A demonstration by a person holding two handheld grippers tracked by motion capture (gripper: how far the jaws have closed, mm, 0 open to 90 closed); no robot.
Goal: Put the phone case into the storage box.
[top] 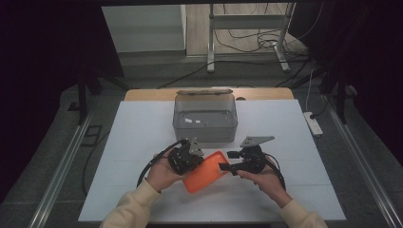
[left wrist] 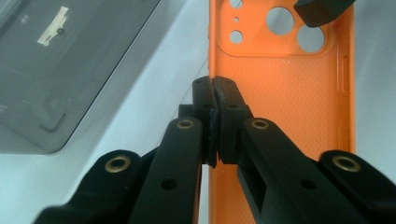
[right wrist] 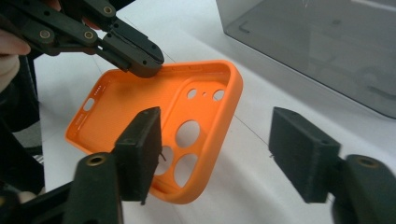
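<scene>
Your left tongs [left wrist: 214, 84] are pinched tight on the long edge of the orange phone case [right wrist: 140, 98], holding it tilted just above the white desk [top: 142, 123], inside face up. Your right tongs [right wrist: 215, 149] are spread w/ jaws either side of the case's camera-hole end; one jaw sits over the holes, the other's well off the rim, no grip. Grey plastic box [top: 205, 118] stands just beyond, near the desk's far edge.
</scene>
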